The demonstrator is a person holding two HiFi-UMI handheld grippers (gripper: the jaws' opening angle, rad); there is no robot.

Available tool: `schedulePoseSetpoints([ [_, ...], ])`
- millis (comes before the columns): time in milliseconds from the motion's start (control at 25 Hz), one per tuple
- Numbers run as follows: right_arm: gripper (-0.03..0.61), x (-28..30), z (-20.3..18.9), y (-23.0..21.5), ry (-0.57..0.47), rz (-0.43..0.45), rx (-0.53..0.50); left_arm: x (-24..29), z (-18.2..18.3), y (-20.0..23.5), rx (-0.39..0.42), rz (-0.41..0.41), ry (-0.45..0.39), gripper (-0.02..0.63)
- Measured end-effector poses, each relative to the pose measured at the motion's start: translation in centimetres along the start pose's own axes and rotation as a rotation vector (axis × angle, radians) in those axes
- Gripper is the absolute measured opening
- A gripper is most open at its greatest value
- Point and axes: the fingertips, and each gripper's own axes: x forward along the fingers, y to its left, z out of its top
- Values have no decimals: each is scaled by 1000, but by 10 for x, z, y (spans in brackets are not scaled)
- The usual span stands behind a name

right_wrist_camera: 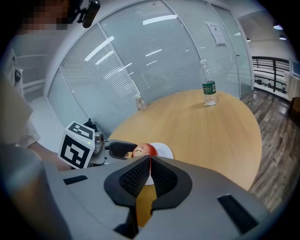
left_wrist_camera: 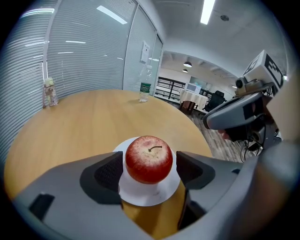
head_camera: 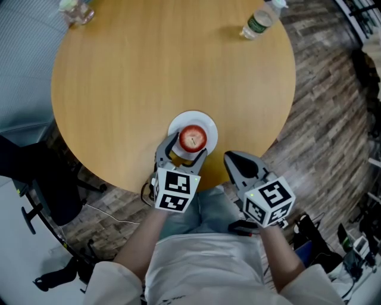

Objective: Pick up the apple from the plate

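Observation:
A red apple [head_camera: 192, 138] [left_wrist_camera: 148, 159] stands on a small white plate [head_camera: 178, 125] [left_wrist_camera: 151, 198] near the front edge of the round wooden table [head_camera: 149, 71]. My left gripper [head_camera: 188, 150] [left_wrist_camera: 150, 169] is open, with one jaw on each side of the apple and low over the plate. A small gap shows between the right pad and the fruit. My right gripper [head_camera: 237, 162] [right_wrist_camera: 149, 169] is shut and empty, held off the table edge to the right of the plate. Its view shows the apple [right_wrist_camera: 144, 150] and plate [right_wrist_camera: 164, 151] just past the shut jaws.
A water bottle [head_camera: 259, 21] [left_wrist_camera: 145, 91] [right_wrist_camera: 208, 91] stands at the table's far right edge. A small clear jar [head_camera: 76, 11] [left_wrist_camera: 49, 93] sits at the far left edge. A black chair [head_camera: 36, 179] is on the floor at left. Glass walls with blinds lie beyond.

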Motion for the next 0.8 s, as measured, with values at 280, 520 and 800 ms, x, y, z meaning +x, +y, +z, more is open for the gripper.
schedulePoseSetpoints([
  [280, 31, 0, -4, -6, 9, -7, 10, 11, -3, 1, 7, -9, 13, 367],
  [520, 31, -2, -5, -12, 10, -4, 33, 18, 0, 1, -10, -8, 18, 370],
  [800, 31, -3, -3, -11, 5, 1, 26, 16, 2, 3, -11, 14, 8, 367],
])
